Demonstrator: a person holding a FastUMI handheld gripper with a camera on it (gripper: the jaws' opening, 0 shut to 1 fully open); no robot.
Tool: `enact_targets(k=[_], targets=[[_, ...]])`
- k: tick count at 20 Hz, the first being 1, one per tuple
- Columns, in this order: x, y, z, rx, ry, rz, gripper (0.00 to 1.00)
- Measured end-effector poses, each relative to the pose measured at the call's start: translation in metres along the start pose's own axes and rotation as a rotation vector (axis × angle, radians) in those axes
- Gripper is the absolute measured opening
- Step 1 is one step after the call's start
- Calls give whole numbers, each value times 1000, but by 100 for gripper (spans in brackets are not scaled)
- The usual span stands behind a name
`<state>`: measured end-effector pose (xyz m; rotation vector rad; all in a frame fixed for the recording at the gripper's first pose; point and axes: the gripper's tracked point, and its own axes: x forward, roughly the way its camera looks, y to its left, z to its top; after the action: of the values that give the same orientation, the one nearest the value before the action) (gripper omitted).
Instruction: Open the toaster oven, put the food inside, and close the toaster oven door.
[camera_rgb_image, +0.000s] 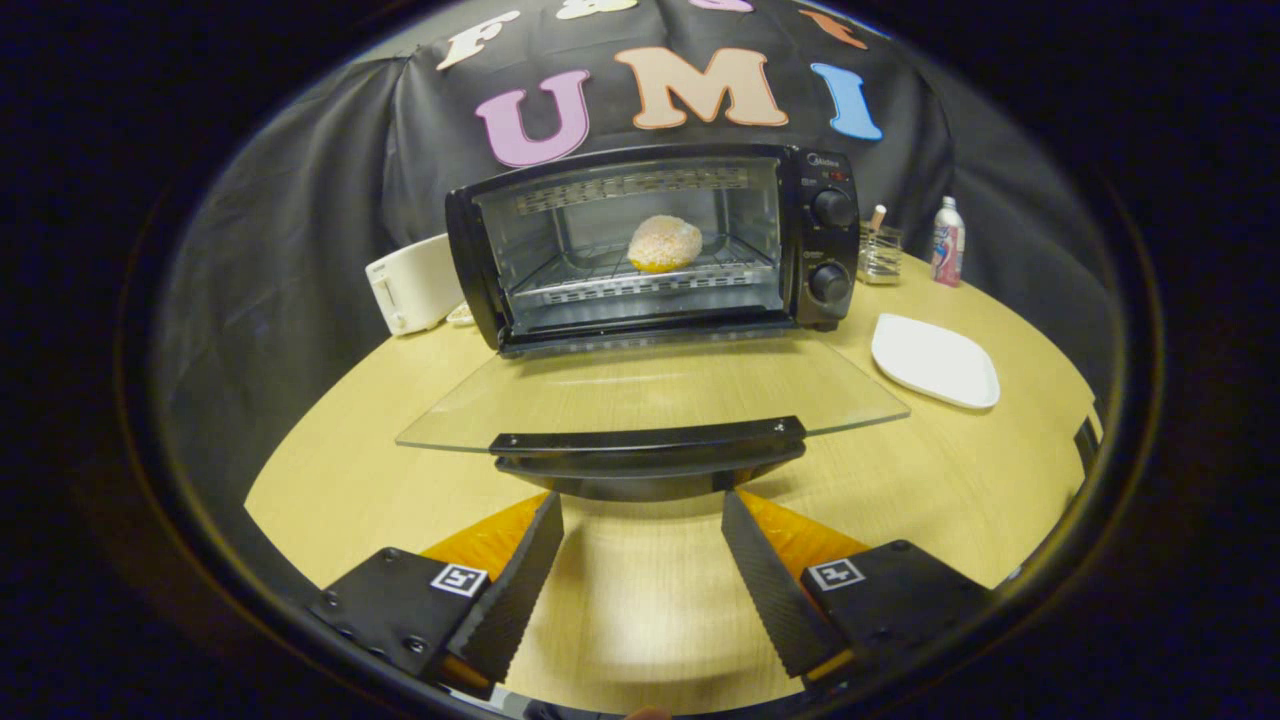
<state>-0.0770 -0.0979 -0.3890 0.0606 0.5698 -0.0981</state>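
Desk (330, 470) carried the oven (650, 240), door (650, 395) dropped flat toward the gripper (640, 570). Food (664, 243) sat on the rack inside. Door handle (648, 440) ran crosswise just ahead of the fingers (520, 580), slightly above them. Fingers were spread apart, holding nothing. Closing likely meant lifting that handle.

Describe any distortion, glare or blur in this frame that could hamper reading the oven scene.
Gripper view: fisheye bends the table edge and open glass door; faint glare streaks on the door; toaster oven and food on its rack stay sharp; open gripper, jaws apart, just short of the door handle, shows slight softness.
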Motion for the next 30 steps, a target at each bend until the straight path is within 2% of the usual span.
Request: enact_targets(k=[3, 10, 20, 26, 30], targets=[[0, 0, 20, -24, -30, -2, 100], [-1, -10, 78, 15, -151, -9, 100], [21, -8, 155, -15, -229, -29, 100], [37, 3, 204, -4, -288, 20, 100], [23, 5, 238, -48, -341, 8, 100]])
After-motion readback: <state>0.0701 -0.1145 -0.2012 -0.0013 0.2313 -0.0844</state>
